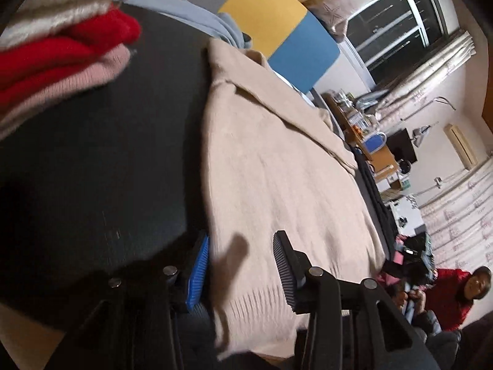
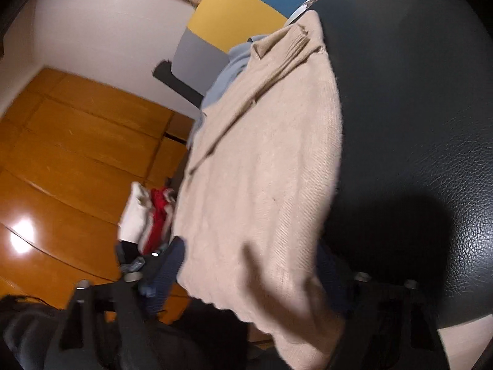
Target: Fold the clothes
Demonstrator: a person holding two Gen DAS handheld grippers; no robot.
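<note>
Beige knit, one sweater point(image 1: 277, 160) lies across a black leather surface point(image 1: 107, 154). Two grippers straddle its hem: left gripper point(image 1: 240, 265) spread wide, right gripper point(image 2: 246, 277) likewise, neither clamped.

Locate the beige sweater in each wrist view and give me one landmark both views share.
Left wrist: the beige sweater fills the centre, running from the collar at the top to the hem between the fingers.
Right wrist: the beige sweater runs down the middle, collar at upper right.
Shared landmark: the yellow-and-blue panel behind the collar.
</note>
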